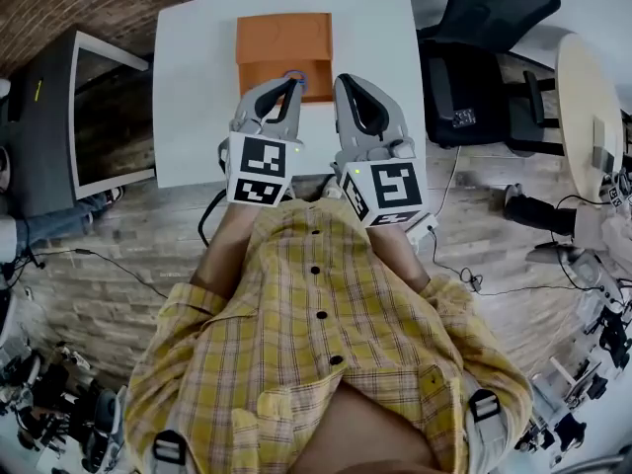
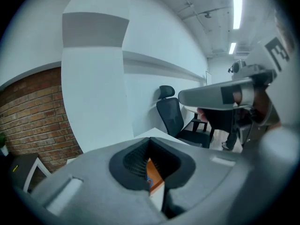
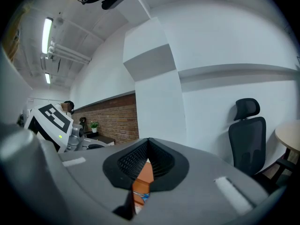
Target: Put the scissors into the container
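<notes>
An orange container (image 1: 284, 42) lies on the white table (image 1: 193, 87), toward its far middle. At the container's near edge a small blue piece shows, seemingly the scissors' handle (image 1: 294, 76); the rest is hidden by my jaws. My left gripper (image 1: 289, 87) and right gripper (image 1: 346, 82) hover side by side above the table's near edge, both shut with nothing held. Through the left gripper (image 2: 150, 142) a slice of orange container (image 2: 155, 175) and blue (image 2: 148, 180) shows. The right gripper (image 3: 149, 142) frames the container (image 3: 144, 172) and a blue bit (image 3: 141, 197) the same way.
A black office chair (image 1: 479, 47) stands right of the table, and a round pale table (image 1: 591, 97) further right. A grey cabinet (image 1: 49, 117) sits at the left. Cables (image 1: 464, 275) trail over the wooden floor.
</notes>
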Action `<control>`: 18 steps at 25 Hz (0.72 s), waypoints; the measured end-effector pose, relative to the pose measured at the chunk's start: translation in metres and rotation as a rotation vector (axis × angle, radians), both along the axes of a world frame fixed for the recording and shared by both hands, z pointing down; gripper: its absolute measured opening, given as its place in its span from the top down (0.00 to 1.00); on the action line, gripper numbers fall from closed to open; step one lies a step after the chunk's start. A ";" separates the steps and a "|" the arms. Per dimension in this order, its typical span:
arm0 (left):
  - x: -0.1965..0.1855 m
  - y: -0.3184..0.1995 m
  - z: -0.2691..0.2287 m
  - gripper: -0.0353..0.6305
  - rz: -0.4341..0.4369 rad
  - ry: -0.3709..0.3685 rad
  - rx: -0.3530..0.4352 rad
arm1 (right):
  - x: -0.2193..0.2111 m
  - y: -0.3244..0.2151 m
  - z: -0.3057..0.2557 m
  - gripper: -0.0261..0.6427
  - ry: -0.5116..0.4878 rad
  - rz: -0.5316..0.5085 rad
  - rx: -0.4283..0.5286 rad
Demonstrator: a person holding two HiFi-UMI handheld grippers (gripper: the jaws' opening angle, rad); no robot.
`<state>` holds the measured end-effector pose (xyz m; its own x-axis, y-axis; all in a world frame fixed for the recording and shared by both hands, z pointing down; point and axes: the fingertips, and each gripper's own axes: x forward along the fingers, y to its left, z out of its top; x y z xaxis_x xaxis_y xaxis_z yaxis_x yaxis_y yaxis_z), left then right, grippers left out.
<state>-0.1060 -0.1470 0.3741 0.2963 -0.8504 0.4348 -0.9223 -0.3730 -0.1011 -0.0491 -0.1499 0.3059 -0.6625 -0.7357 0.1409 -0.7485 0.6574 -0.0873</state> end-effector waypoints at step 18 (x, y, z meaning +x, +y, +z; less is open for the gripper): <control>-0.005 0.018 -0.070 0.94 -0.114 0.136 0.178 | -0.006 0.008 -0.020 0.95 -0.025 -0.028 0.029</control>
<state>-0.1110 -0.1286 0.3043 0.2397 -0.9413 0.2378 -0.9670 -0.2533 -0.0277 -0.0554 -0.1415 0.2857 -0.6860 -0.7204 0.1025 -0.7276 0.6805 -0.0865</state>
